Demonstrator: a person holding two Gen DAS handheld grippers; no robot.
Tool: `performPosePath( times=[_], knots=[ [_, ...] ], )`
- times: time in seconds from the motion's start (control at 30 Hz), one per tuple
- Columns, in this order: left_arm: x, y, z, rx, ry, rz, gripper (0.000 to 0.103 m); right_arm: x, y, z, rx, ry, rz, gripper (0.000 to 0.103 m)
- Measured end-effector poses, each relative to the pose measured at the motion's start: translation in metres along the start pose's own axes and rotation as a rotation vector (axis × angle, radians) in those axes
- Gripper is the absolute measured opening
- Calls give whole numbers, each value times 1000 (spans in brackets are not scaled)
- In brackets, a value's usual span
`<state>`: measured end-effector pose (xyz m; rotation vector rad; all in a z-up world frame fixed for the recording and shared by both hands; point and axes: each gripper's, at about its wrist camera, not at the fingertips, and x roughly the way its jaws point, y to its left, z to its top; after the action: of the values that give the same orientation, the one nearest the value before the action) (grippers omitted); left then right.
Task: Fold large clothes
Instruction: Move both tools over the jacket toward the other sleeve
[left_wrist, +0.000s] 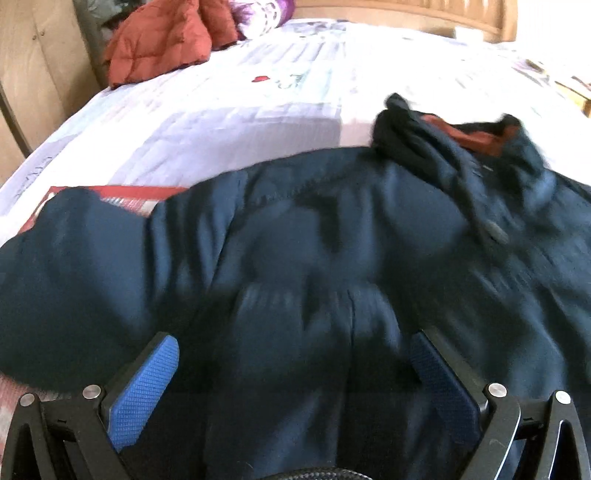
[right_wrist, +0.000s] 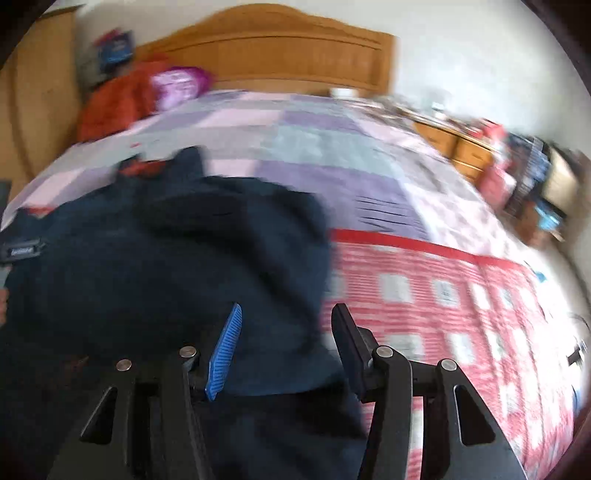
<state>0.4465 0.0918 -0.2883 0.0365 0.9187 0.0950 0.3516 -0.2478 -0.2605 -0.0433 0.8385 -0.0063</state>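
By the wardrobe side a rust-red quilted coat (left_wrist: 159, 40) sits heaped, untouched. The left gripper (left_wrist: 295, 369) hovers spread wide over the navy jacket (left_wrist: 332, 240), gripping nothing. The jacket lies across the bed's patchwork quilt (left_wrist: 258, 110) (collar toward the headboard), apparently only partly folded, though blur hides the creases. The right gripper (right_wrist: 286, 332) gapes at its right edge, empty.
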Motion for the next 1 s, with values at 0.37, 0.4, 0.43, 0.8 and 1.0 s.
performPosePath(
  times=[0.37, 0.4, 0.43, 0.8, 1.0],
  knots=[
    [-114, 74, -102, -134, 81, 136, 103, 14, -40, -20, 76, 112, -23, 53],
    [-114, 77, -105, -147, 87, 145, 103, 6, -35, -15, 65, 81, -6, 53],
    [-114, 80, -107, -163, 89, 150, 103, 0, -27, -10, 50, 59, 15, 53],
    [-43, 70, -141, -106, 160, 132, 103, 34, 71, 1, -46, 128, -6, 57],
    [-56, 91, -139, -136, 141, 29, 103, 8, 136, 25, -92, 29, 53, 57]
  ],
)
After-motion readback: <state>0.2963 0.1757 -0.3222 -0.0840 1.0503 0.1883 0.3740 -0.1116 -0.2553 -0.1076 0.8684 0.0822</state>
